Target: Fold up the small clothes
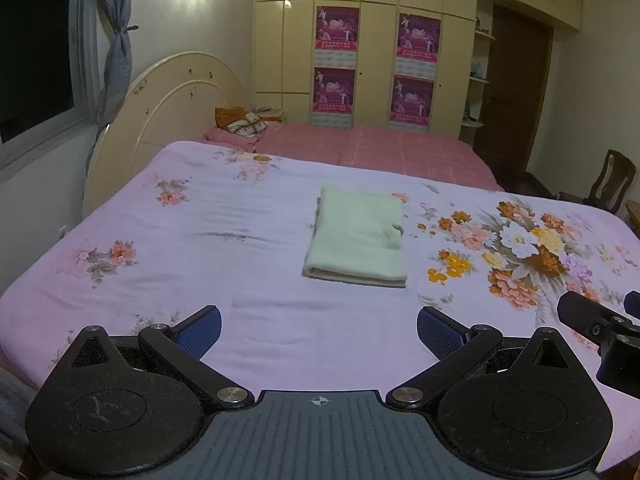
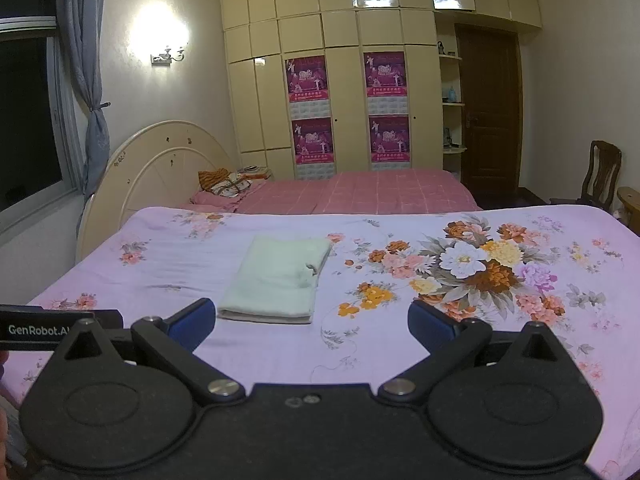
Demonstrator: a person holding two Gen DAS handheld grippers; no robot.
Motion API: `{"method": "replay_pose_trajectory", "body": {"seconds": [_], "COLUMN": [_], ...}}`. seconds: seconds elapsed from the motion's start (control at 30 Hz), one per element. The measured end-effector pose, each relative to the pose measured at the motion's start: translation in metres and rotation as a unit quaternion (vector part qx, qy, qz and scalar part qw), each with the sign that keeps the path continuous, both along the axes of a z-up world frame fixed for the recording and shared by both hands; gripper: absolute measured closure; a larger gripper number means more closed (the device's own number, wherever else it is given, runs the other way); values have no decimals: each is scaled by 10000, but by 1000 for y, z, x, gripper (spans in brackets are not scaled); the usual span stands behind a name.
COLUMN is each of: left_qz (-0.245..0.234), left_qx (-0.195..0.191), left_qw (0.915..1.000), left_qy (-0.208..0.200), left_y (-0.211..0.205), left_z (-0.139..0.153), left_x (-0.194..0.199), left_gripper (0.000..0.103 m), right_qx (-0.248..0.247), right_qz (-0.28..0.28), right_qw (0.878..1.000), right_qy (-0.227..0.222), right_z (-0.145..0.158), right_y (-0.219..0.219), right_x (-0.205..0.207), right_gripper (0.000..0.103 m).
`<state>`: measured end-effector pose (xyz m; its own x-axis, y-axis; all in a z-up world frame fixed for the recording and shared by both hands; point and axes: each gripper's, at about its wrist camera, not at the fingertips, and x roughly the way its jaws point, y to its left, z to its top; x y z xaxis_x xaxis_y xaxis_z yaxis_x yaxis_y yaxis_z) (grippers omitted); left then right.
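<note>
A pale green cloth point(image 1: 358, 238) lies folded into a rectangle on the floral pink bedsheet point(image 1: 200, 240). It also shows in the right wrist view point(image 2: 278, 276). My left gripper point(image 1: 319, 330) is open and empty, held back from the cloth's near edge. My right gripper point(image 2: 311, 322) is open and empty, with the cloth just beyond its left finger. Part of the right gripper point(image 1: 600, 320) shows at the right edge of the left wrist view. The left gripper's body point(image 2: 60, 328) shows at the left edge of the right wrist view.
A second bed with a pink checked cover point(image 1: 380, 148) stands behind, with pillows point(image 1: 240, 122) at a cream headboard point(image 1: 168, 104). A cream wardrobe point(image 1: 376, 40) with posters lines the back wall. A wooden chair point(image 2: 600, 176) and a door point(image 2: 490, 112) are at the right.
</note>
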<state>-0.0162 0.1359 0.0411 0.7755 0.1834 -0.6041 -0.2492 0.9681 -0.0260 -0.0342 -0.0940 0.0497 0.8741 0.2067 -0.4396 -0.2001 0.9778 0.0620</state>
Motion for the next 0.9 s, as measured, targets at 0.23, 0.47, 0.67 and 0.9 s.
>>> {"method": "replay_pose_trajectory", "body": {"seconds": [0.23, 0.47, 0.67, 0.9], "left_qz": [1, -9, -2, 8], "left_qx": [15, -26, -24, -48], "left_qw": [10000, 10000, 10000, 10000], "left_qy": [12, 44, 50, 58], "left_y": [2, 4, 4, 2], "left_z": [-1, -2, -3, -5], "left_x": [2, 5, 5, 6], "left_gripper": [0, 0, 0, 0], "right_qx": [11, 18, 16, 6], "right_qz": [-1, 13, 10, 18], "right_qw": [10000, 10000, 10000, 10000], "right_qy": [8, 31, 42, 49], "right_z": [0, -1, -1, -2], "right_y": [2, 5, 6, 8], "right_x": [1, 2, 3, 5], "right_gripper": [1, 1, 1, 1]}}
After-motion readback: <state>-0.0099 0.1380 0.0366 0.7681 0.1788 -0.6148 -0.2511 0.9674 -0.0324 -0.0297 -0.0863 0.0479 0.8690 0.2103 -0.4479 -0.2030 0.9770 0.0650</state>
